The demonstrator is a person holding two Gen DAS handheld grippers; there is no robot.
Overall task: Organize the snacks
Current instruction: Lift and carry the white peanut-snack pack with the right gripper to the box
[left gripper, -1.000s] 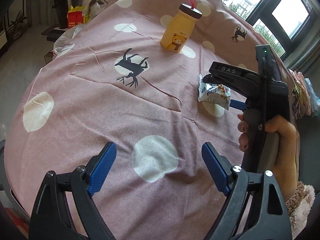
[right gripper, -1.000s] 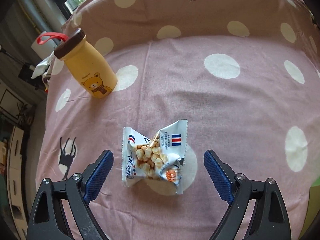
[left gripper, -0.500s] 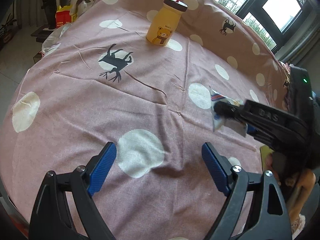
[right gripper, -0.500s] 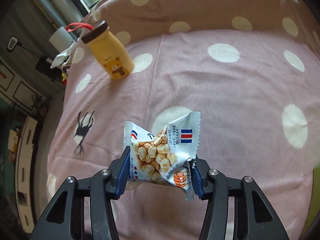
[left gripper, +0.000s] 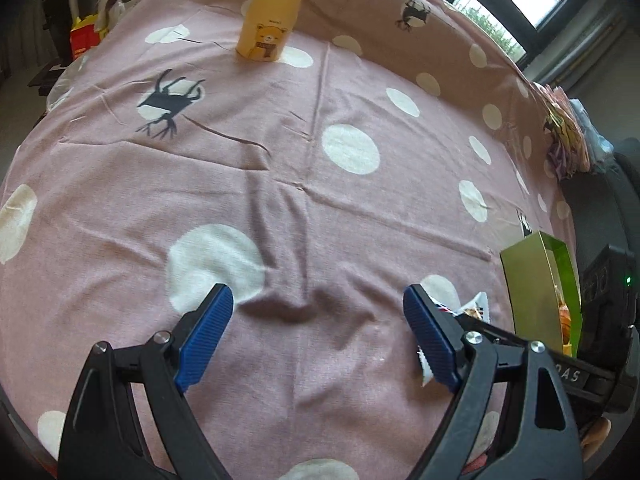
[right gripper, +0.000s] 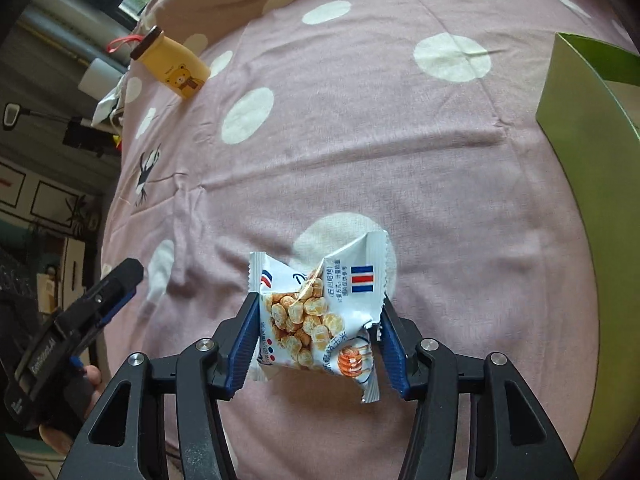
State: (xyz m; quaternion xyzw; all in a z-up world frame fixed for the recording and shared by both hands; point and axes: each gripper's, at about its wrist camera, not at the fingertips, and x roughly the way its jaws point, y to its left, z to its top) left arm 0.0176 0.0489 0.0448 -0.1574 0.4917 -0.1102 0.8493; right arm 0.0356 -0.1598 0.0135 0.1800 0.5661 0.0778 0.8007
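A white snack packet (right gripper: 316, 312) of golden puffed kernels hangs above the pink dotted cloth (right gripper: 360, 140) between the blue pads of my right gripper (right gripper: 319, 308). The pads still touch both sides of it while the jaws are opening. An open green box (right gripper: 580, 160) stands just to the right of it. In the left wrist view the packet (left gripper: 476, 310) peeks out behind my right finger, next to the green box (left gripper: 536, 292). My left gripper (left gripper: 316, 304) hovers open over bare cloth with nothing between its fingers.
A yellow bear bottle (left gripper: 268, 24) with a brown lid stands at the far side of the table; in the right wrist view the bottle (right gripper: 174, 66) is at upper left. Crumpled wrappers (left gripper: 564, 140) lie at the right edge. Clutter and furniture sit beyond the far left rim.
My right gripper shut on the packet, raised it off the cloth and carried it across to the green box. The left gripper swung rightward and stayed open.
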